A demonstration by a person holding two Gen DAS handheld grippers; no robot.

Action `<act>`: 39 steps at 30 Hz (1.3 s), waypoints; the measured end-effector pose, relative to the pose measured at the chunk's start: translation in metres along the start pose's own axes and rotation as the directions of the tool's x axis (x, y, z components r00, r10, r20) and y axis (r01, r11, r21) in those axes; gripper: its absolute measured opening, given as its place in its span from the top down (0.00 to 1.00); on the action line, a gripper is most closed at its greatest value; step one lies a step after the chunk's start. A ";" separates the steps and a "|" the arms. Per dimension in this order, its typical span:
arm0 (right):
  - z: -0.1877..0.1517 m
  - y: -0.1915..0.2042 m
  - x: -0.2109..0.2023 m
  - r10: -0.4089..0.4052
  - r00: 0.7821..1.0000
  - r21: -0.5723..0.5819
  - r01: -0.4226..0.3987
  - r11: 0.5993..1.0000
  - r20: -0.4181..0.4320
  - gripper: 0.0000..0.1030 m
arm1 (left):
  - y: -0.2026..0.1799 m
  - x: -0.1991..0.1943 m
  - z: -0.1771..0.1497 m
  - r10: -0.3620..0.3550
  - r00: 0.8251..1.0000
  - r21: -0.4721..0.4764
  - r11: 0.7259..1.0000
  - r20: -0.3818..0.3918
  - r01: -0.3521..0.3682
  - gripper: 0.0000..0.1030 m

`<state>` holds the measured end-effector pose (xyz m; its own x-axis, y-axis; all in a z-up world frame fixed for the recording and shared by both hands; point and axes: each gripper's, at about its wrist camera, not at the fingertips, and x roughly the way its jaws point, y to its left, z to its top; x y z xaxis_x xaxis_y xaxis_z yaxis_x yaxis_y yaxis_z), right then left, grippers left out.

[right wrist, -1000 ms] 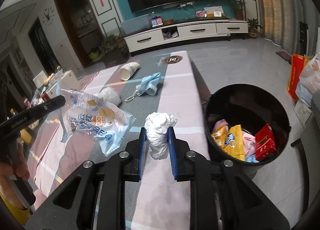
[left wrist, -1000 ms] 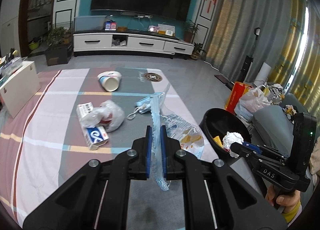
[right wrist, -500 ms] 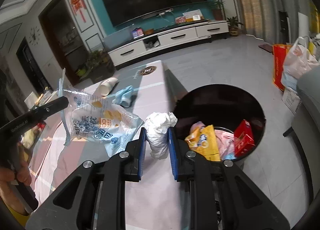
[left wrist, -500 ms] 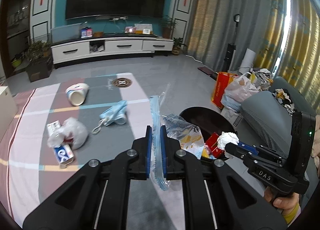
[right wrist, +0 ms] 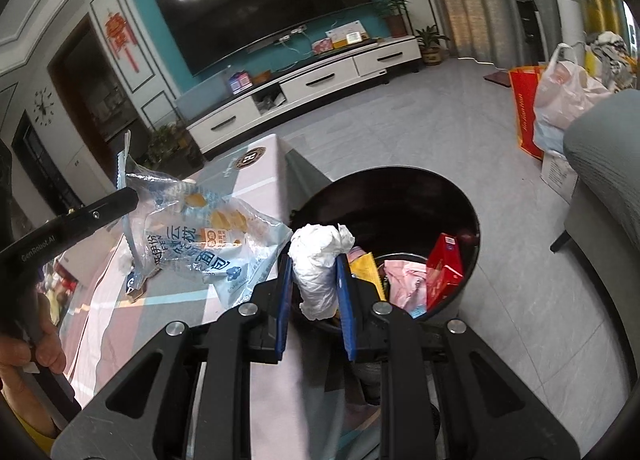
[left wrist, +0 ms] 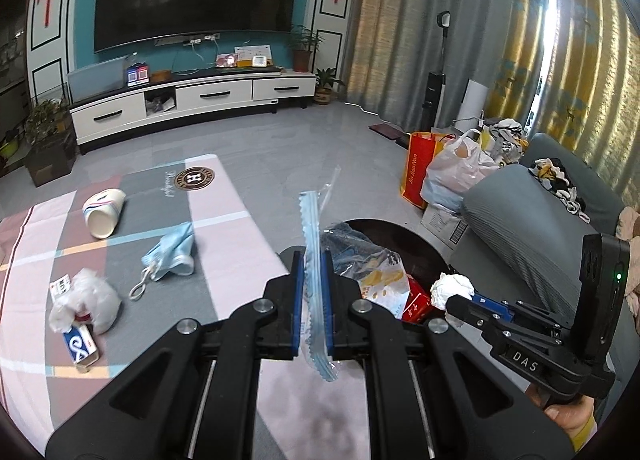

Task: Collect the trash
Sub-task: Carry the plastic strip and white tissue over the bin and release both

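**Left wrist view: both claws carry trash at the bin**

Left wrist view, from the left: on the checked bench (left wrist: pixel 224 228) lie a small blue-and-white box (left wrist: pixel 80 346) under a crumpled white bag (left wrist: pixel 86 302), then a tipped paper cup (left wrist: pixel 103 213) farther back, then a blue face mask (left wrist: pixel 173 256) near the bench's right edge. In the middle, the left claw (left wrist: pixel 311 302) is clenched on the serrated seam of a clear snack wrapper (left wrist: pixel 372 280), which hangs past the bench edge over the black bin (left wrist: pixel 420 238). A red packet (left wrist: pixel 416 302) shows inside the bin. To the right, the right claw (left wrist: pixel 456 300) grasps a white paper wad (left wrist: pixel 452 288) above the bin's near rim. Behind stand a red shopping bag (left wrist: pixel 416 172), a white plastic bag (left wrist: pixel 460 168) and a grey sofa (left wrist: pixel 532 228).

Right wrist view, from the left: the left claw (right wrist: pixel 128 196) pinches the wrapper (right wrist: pixel 200 244) by its edge, the wrapper dangling over the bench (right wrist: pixel 256 180) corner beside the bin (right wrist: pixel 400 184). In the centre, the right claw (right wrist: pixel 316 280) is closed around the wad (right wrist: pixel 320 260), held over the bin's near rim. Inside the bin lie a yellow packet (right wrist: pixel 366 266), a pink wrapper (right wrist: pixel 406 280) and the red packet (right wrist: pixel 444 264).
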<state>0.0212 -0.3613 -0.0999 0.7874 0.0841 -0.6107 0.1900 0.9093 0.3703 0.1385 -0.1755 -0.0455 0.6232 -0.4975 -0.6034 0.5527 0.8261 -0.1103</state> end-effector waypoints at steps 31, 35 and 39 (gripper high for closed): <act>0.007 -0.046 0.048 -0.029 0.997 0.101 0.035 0.994 -0.065 0.77 | -0.032 0.109 -0.001 0.023 0.988 0.044 0.999 -0.153 -0.016 0.90; 0.006 -0.050 0.053 -0.035 0.996 0.108 0.043 0.993 -0.079 0.77 | -0.033 0.115 -0.001 0.024 0.986 0.052 0.999 -0.163 -0.016 0.90; 0.005 -0.051 0.055 -0.045 0.996 0.101 0.053 0.993 -0.083 0.75 | -0.034 0.116 -0.002 0.026 0.986 0.059 0.998 -0.163 -0.016 0.85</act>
<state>0.0579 -0.4055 -0.1487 0.7267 0.0767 -0.6826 0.2901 0.8666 0.4061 0.1909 -0.2610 -0.1136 0.5385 -0.4261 -0.7269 0.5743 0.8169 -0.0535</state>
